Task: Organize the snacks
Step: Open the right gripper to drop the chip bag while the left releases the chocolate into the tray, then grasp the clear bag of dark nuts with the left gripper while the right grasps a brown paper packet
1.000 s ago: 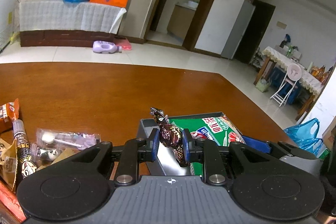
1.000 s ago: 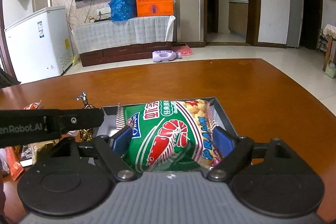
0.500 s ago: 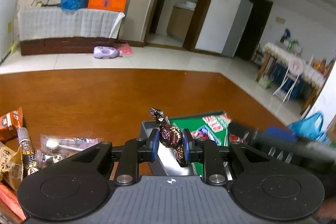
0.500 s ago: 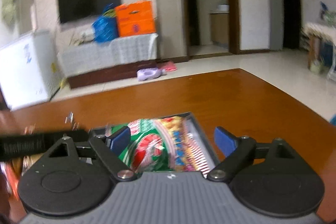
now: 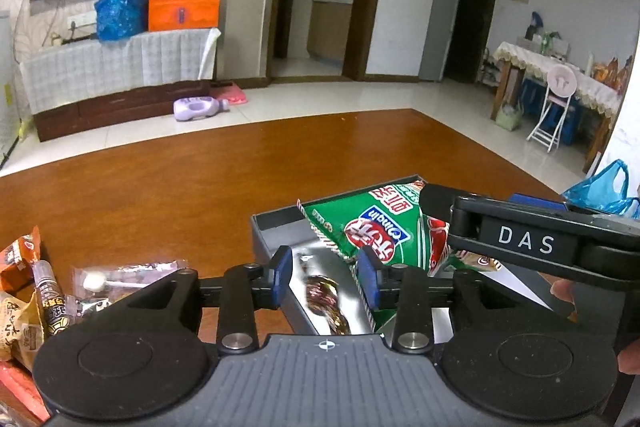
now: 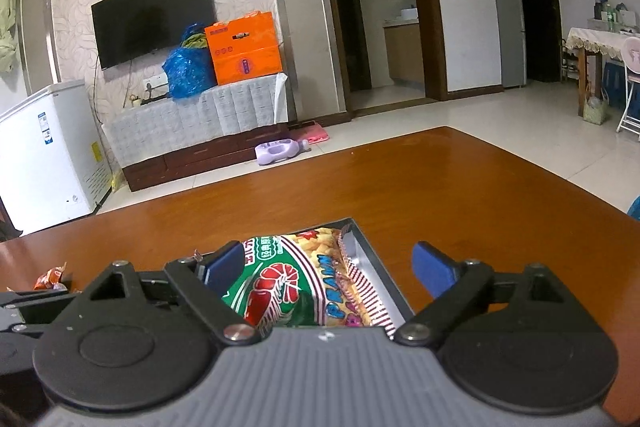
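The left hand-held gripper [image 5: 325,277], jaws just parting, hangs over the grey open box [image 5: 272,227] as the brown foil-wrapped candy [image 5: 325,301] drops lengthwise inside, beside the green prawn-cracker bag [image 5: 384,227]; the right hand-held gripper [image 6: 328,267] stands spread, empty.

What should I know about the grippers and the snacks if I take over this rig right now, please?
Left gripper: fingers have just been opening; the wrapped candy lies loose between them, inside the grey tray.
Right gripper: open, over the green prawn cracker bag, not gripping it.
Done: the cracker bag and the candy are in the tray.
Left: the loose snacks on the wooden table, at the left in the left wrist view, still need sorting.
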`<action>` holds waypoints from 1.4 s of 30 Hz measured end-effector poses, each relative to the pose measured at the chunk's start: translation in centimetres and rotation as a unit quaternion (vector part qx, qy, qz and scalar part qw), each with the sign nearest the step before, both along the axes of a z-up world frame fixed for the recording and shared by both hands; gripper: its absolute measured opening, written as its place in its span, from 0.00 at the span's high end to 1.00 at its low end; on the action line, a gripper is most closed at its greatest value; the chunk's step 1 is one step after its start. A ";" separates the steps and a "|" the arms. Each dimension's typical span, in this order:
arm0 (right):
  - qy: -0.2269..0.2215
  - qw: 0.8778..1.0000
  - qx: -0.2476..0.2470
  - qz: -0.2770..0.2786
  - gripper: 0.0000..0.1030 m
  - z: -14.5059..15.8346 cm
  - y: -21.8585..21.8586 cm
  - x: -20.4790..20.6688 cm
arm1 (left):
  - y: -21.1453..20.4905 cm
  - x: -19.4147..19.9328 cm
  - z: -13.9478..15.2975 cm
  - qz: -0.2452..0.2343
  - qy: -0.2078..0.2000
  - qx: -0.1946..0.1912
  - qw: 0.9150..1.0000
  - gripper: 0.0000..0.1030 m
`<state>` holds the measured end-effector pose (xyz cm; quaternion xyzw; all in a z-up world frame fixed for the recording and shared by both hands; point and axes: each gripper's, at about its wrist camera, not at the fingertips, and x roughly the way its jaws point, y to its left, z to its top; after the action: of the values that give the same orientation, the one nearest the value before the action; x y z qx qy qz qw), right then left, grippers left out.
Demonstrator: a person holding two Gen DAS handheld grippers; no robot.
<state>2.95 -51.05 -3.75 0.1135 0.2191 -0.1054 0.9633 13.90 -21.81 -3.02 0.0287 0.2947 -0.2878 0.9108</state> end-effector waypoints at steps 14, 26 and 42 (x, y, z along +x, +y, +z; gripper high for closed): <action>-0.007 1.000 -0.002 -0.002 0.10 0.6 0.1 -0.2 | 1.0 -1.9 1.8 0.014 -0.029 0.005 0.999 0.22; -0.026 1.000 -0.016 -0.001 0.10 1.0 2.5 -1.4 | 5.2 -3.4 3.4 0.047 -0.041 0.021 0.998 0.04; -0.057 0.996 -0.039 0.053 0.09 2.5 10.7 -5.8 | 15.3 -5.0 6.2 0.143 -0.045 0.017 0.989 0.00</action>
<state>-2.82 -40.37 -1.22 0.0698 0.1653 -0.0557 0.9822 8.86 -6.49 3.19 0.0151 0.2591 -0.1479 0.9543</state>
